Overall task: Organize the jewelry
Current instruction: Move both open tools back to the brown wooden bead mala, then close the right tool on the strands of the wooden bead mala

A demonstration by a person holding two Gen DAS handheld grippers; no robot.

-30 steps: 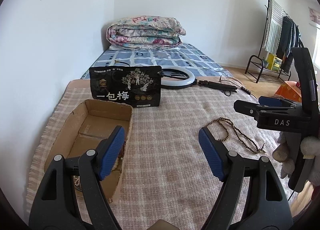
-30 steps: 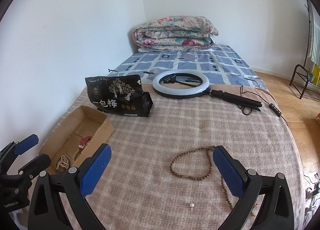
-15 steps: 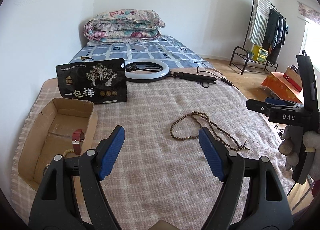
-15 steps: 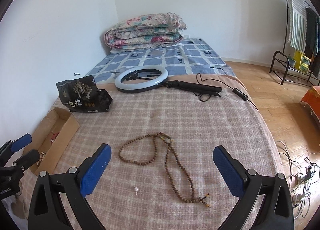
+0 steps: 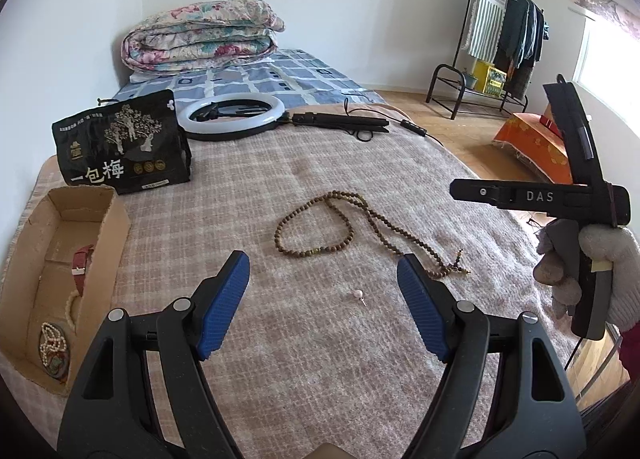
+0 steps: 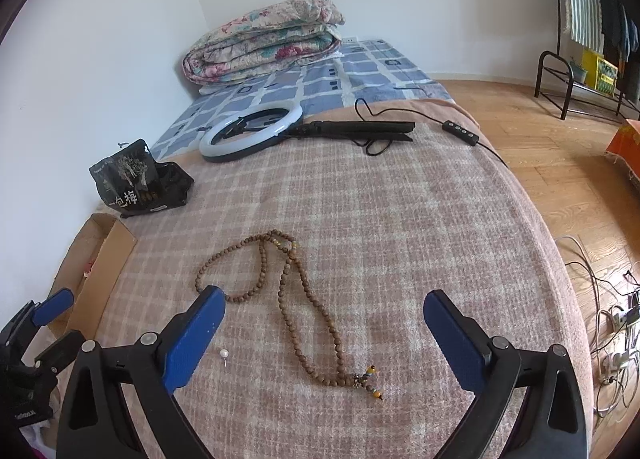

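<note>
Plaid blanket (image 6: 380, 211) bears wooden beads (image 6: 288, 299) — partly hidden behind released, empty left tongs (image 5: 322, 301) and right tongs (image 6: 324, 335).

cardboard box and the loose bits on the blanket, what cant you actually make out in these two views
- Cardboard box contents: in the right wrist view its near wall hides nearly everything inside.
- White bead strand: left wrist view, lying bunched up, so whether it is one piece or several is unclear.
- Small pearl piece: too small in both views to identify.
- Wooden bead necklace: one stretch is hidden behind the right gripper's left finger.
</note>
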